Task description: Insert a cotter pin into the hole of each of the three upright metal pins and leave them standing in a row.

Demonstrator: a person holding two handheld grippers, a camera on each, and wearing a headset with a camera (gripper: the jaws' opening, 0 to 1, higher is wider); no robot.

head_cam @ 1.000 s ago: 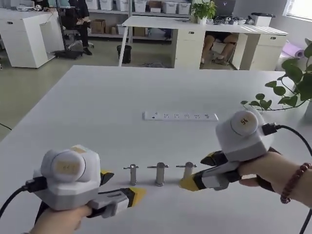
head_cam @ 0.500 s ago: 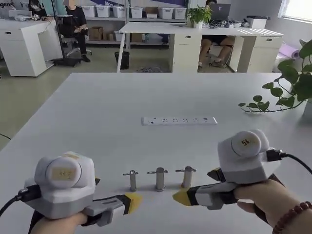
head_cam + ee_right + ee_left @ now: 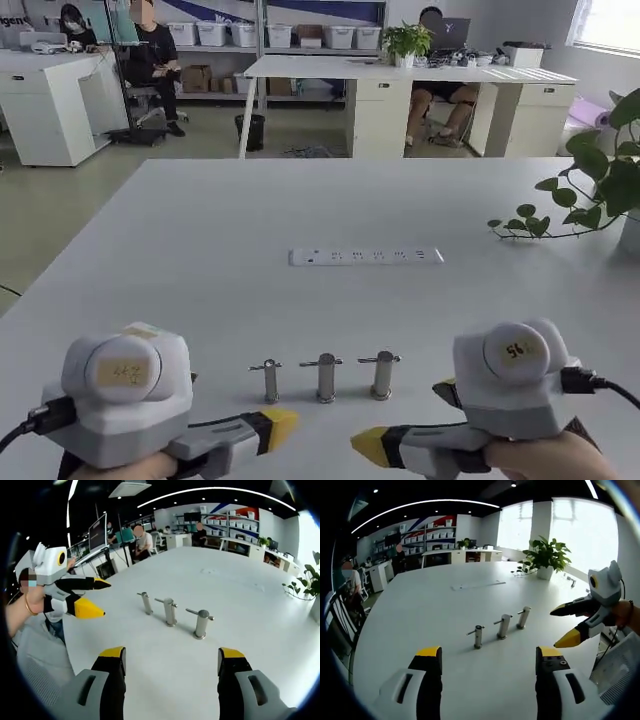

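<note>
Metal pins (image 3: 325,377) stand in a row on the table (image 3: 200,250), each seemingly carrying a cotter pin (image 3: 265,366) through its top. Left gripper (image 3: 488,652) and right gripper (image 3: 171,653) hover near them, jaws spread, empty. Insertion looks done; the next move is only to avoid knocking them. Shelf bins (image 3: 212,33) far behind: contents hidden.

Bright, even daylight from windows (image 3: 555,525) and ceiling strips; sharp focus, soft shadows, strong fisheye bending at edges

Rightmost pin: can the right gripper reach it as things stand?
Probably yes. The right gripper is open, and bare table lies between it and the rightmost pin.
</note>
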